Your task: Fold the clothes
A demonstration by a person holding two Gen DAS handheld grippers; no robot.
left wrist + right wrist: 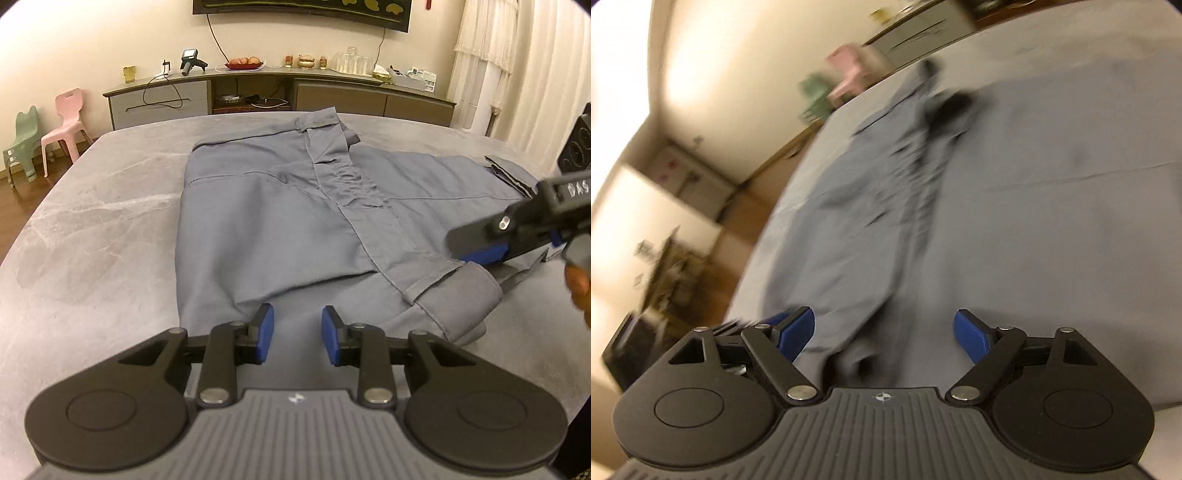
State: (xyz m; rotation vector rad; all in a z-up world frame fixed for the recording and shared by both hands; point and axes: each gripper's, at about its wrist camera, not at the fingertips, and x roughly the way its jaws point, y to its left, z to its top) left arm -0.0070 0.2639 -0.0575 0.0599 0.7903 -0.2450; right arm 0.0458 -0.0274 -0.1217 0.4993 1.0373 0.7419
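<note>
A grey marble-patterned worktop [92, 206] fills most of the left wrist view, and spread across its middle lies a blue-grey garment [280, 221], partly folded, with one layer turned over another and a stitched band running diagonally from its far edge toward the near right corner. Behind the worktop a long low cabinet [258, 96] stands against the pale wall, carrying a red fruit dish [243, 64], some glasses and small boxes, with a dark framed panel hung above it. On the floor to the left stand a pink child's chair [66, 125] and a green child's chair [24, 147] side by side. The left tool [297, 334] sits low over the near edge of the garment, its blue pads a narrow gap apart; cloth shows in that gap beneath them, and neither pad presses on it. The right tool [480, 251] comes in from the right side, tipped on its side, one blue pad just above the garment's folded right corner, with part of a hand [578, 291] behind it. In the blurred right wrist view the same right tool [884, 334] has its jaws spread wide over the cloth, gripping nothing.
</note>
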